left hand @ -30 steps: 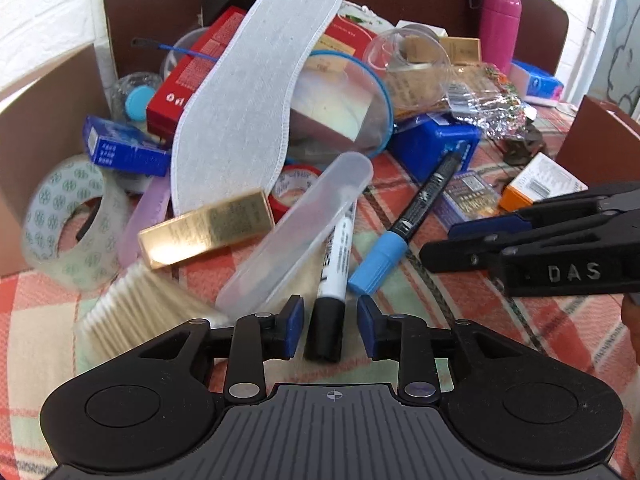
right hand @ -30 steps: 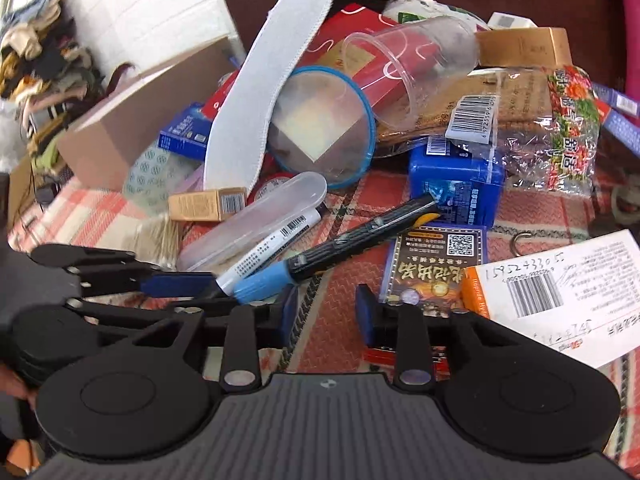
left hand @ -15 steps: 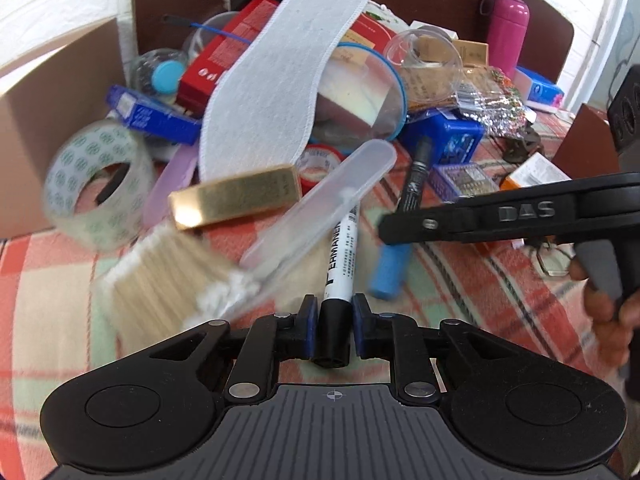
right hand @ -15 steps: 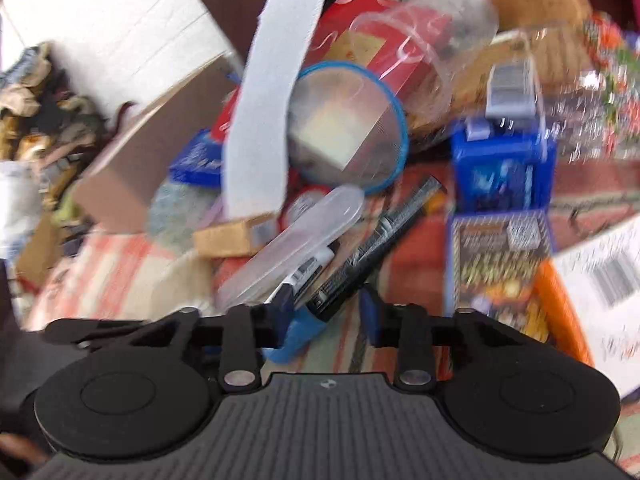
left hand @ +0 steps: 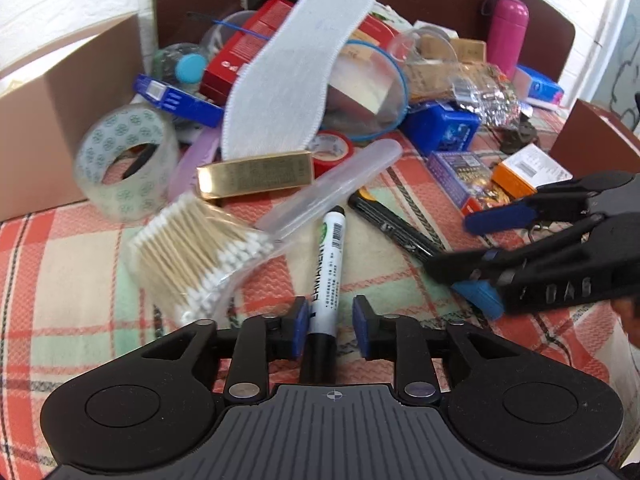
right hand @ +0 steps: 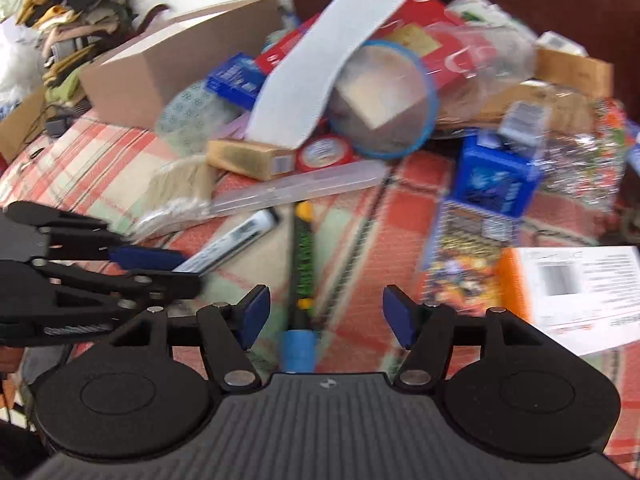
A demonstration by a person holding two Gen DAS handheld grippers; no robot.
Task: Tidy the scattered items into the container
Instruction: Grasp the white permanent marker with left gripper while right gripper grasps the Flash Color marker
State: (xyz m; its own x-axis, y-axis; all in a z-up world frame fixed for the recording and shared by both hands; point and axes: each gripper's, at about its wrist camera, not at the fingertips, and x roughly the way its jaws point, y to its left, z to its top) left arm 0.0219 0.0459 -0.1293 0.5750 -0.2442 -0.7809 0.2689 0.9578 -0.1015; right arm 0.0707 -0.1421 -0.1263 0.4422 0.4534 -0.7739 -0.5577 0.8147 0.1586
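Left gripper open around white marker; right gripper wide open over black marker, pointing twelve o'clock

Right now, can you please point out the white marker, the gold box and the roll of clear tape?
white marker [left hand: 331, 252], left wrist view, on its labelled white barrel.
gold box [left hand: 254, 174], left wrist view, on its shiny top face.
roll of clear tape [left hand: 120, 184], left wrist view, on its patterned outer band.

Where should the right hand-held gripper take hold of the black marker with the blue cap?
Grip the black marker on its slim barrel just above the blue cap, coming in along its length. It lies flat on the cloth, already lined up between the right hand-held gripper's open fingers.
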